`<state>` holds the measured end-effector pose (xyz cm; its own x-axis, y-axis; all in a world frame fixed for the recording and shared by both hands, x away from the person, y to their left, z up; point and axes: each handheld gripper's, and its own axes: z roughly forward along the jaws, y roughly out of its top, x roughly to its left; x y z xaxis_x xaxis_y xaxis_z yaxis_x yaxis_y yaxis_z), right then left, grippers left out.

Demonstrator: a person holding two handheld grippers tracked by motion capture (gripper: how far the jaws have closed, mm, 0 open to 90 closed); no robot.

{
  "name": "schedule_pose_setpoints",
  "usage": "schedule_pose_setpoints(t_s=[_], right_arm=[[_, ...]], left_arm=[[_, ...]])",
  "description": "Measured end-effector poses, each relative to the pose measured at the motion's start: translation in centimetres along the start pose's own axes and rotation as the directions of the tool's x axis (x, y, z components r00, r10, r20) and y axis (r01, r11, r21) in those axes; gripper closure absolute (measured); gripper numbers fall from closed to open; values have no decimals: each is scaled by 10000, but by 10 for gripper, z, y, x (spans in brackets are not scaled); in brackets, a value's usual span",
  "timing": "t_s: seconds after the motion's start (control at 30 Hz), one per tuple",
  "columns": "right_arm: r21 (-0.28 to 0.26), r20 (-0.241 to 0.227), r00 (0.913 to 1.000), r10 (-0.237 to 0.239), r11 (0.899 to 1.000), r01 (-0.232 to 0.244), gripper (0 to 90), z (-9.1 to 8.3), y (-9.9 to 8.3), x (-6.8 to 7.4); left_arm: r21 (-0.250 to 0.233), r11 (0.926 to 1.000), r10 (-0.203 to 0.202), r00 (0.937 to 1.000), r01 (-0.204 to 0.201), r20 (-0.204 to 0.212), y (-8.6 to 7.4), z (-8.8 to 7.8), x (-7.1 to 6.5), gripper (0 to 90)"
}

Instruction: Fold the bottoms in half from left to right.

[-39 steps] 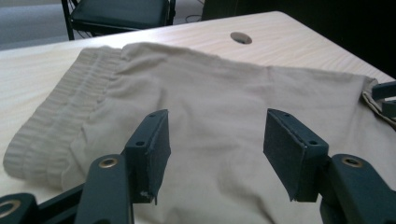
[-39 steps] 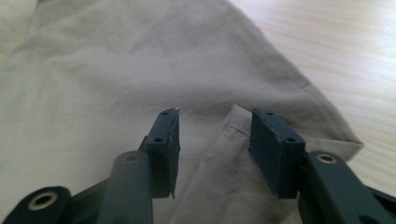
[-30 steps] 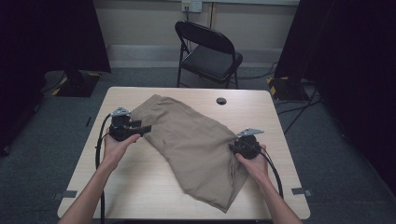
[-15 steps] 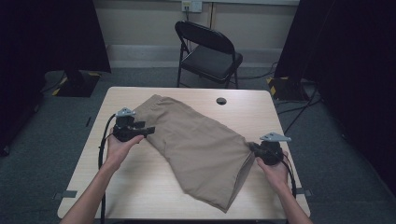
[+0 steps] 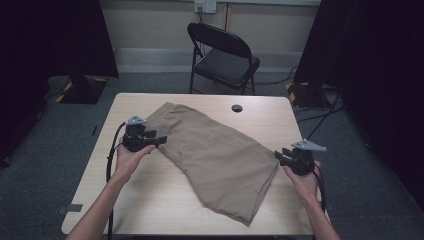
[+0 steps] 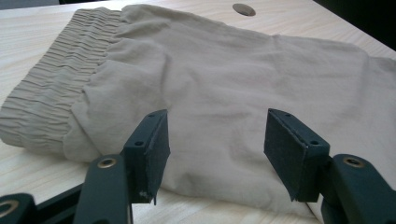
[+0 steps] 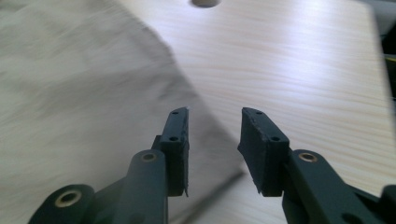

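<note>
A pair of khaki shorts (image 5: pixel 215 150) lies spread aslant across the wooden table (image 5: pixel 150 200), its gathered waistband (image 6: pixel 60 88) at the left. My left gripper (image 5: pixel 161 141) rests at the waistband end. In the left gripper view its jaws (image 6: pixel 215 140) stand open over the fabric, with the pads not pressing on it. My right gripper (image 5: pixel 278 156) hovers just off the leg end at the right. Its jaws (image 7: pixel 215 140) have just been opening and nothing is gripped between them. The cloth's edge (image 7: pixel 177 79) lies under and ahead of them.
A round cable hole (image 5: pixel 237 108) sits in the table behind the shorts. A black folding chair (image 5: pixel 225 55) stands past the far edge. My right hand is close to the table's right edge (image 5: pixel 305 140). Dark curtains hang on both sides.
My right gripper moved to the right, drawing the leg end out with it, and its jaws then came off the cloth. The left gripper stayed put.
</note>
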<state>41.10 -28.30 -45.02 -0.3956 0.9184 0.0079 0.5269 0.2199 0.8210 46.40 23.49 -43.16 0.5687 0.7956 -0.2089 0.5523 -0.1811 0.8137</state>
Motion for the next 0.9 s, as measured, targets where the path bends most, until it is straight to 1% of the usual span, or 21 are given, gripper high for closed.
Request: schedule_pose_setpoints(t_s=[0.07, 0.17, 0.2, 0.23, 0.27, 0.3, 0.33, 0.37, 0.4, 0.47, 0.5, 0.53, 0.57, 0.6, 0.63, 0.67, 0.7, 0.73, 0.8, 0.83, 0.9], right_arm=[[148, -176, 9998, -129, 9998, 131, 601, 10, 2, 9], [106, -630, 9976, -304, 9995, 311, 573, 25, 9, 25], [160, -845, 9953, -467, 9987, 482, 572, 31, 13, 32], [155, -975, 9935, -586, 9981, 604, 573, 35, 15, 36], [203, -1100, 9909, -769, 9966, 796, 597, 41, 18, 42], [366, -1018, 9909, -885, 9950, 927, 615, 47, 19, 46], [472, -1014, 9904, -941, 9939, 992, 615, 51, 19, 48], [643, -1124, 9889, -975, 9924, 1051, 614, 58, 16, 50], [791, -1158, 9883, -996, 9909, 1092, 611, 62, 14, 51], [1189, -1229, 9849, -1218, 9835, 1365, 602, 69, 8, 53], [1319, -1241, 9840, -1282, 9807, 1444, 596, 70, 5, 54], [1473, -1319, 9838, -1216, 9790, 1408, 585, 72, 3, 54], [1549, -1513, 9819, -1141, 9783, 1375, 569, 73, 1, 54], [1586, -1432, 9827, -1177, 9773, 1401, 571, 72, 0, 55], [1608, -1418, 9830, -1167, 9771, 1392, 567, 71, 0, 56], [1639, -1428, 9828, -1173, 9764, 1404, 565, 70, 0, 57], [1619, -1405, 9820, -1261, 9756, 1484, 565, 69, -1, 58], [1659, -1445, 9813, -1269, 9746, 1505, 563, 68, -2, 59], [1634, -1612, 9772, -1384, 9727, 1647, 563, 64, -5, 63], [1629, -1662, 9764, -1376, 9728, 1648, 563, 62, -6, 65], [1745, -1819, 9726, -1446, 9687, 1767, 563, 55, -10, 73]], left_arm=[[-18, 9997, -234, 9996, 234, 150, -3, 4, -1, 428], [179, 9995, -277, 9994, 274, 185, -10, 11, -3, 442], [252, 9993, -276, 9995, 272, 176, -12, 13, -5, 451], [502, 9987, -35, 9998, 25, 205, -16, 17, -7, 460], [581, 9983, 48, 9997, -62, 255, -19, 20, -10, 480], [695, 9974, 169, 9993, -193, 346, -21, 22, -12, 526], [974, 9943, 393, 9977, -445, 548, -26, 26, -15, 567], [1122, 9920, 509, 9969, -573, 593, -28, 29, -18, 572], [1366, 9878, 653, 9951, -749, 741, -31, 32, -22, 577], [1540, 9837, 781, 9917, -933, 1023, -35, 37, -28, 594], [1556, 9839, 712, 9916, -876, 1081, -37, 39, -30, 594], [1571, 9842, 644, 9917, -816, 1114, -38, 41, -32, 591], [1680, 9828, 599, 9928, -769, 1039, -41, 44, -34, 581], [1790, 9802, 668, 9926, -843, 1013, -41, 45, -35, 562], [1767, 9801, 741, 9928, -900, 945, -42, 46, -36, 549], [1769, 9804, 707, 9931, -864, 932, -43, 47, -36, 539], [1801, 9793, 781, 9931, -928, 870, -43, 48, -37, 534], [1860, 9777, 835, 9932, -974, 812, -44, 48, -36, 534], [1863, 9778, 822, 9934, -959, 804, -45, 49, -35, 533], [1890, 9775, 807, 9941, -932, 729, -45, 49, -33, 529], [1909, 9776, 798, 9955, -880, 502, -45, 48, -28, 524]])
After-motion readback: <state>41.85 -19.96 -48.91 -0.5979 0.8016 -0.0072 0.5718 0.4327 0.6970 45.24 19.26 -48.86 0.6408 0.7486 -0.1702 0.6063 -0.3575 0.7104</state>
